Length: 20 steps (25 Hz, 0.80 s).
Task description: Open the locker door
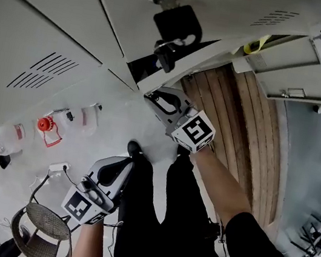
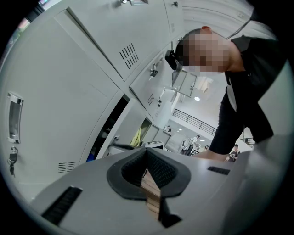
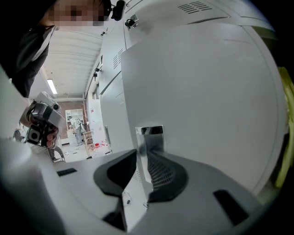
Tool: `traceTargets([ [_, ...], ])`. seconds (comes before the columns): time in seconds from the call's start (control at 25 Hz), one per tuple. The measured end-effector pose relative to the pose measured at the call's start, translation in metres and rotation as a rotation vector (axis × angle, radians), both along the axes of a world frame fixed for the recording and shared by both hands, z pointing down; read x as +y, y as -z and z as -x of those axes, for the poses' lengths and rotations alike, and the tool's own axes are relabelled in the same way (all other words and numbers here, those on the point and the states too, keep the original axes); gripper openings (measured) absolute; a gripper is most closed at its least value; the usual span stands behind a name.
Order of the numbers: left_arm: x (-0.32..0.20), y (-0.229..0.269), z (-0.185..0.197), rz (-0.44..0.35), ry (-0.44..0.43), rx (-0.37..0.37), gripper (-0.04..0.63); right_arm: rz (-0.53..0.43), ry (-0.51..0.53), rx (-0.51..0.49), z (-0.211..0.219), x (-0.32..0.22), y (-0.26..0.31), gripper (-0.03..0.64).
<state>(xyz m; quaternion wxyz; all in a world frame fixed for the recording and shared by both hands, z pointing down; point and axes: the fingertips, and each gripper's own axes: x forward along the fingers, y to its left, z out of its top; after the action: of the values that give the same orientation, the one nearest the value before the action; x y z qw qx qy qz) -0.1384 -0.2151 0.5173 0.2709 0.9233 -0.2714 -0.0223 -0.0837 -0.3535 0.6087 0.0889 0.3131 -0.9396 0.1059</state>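
Grey steel edge of the locker door (image 3: 197, 92) sits between the spread jaws of my right claw (image 3: 143, 158), chrome plate (image 3: 149, 135) just ahead, placed to pull it wider; my left claw (image 2: 146, 156) idles, pressed together.

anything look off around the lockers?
Nothing damaged or spilled. One locker door stands ajar, with keys hanging from its lock and its edge between the right gripper's jaws. Something yellow shows in the gap at the door's far end; I can't tell what it is.
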Motion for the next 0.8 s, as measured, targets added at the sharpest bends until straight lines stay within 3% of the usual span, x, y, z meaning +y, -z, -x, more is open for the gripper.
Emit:
traceTargets([
  [0.48, 0.013, 0.012, -0.044, -0.029, 0.075, -0.008, 0.011, -0.018, 0.136, 0.000, -0.020, 0.036, 0.001, 0.083],
  [0.8, 0.029, 0.020, -0.069, -0.058, 0.172, -0.026, 0.011, -0.024, 0.243, -0.004, -0.047, 0.067, 0.000, 0.084],
])
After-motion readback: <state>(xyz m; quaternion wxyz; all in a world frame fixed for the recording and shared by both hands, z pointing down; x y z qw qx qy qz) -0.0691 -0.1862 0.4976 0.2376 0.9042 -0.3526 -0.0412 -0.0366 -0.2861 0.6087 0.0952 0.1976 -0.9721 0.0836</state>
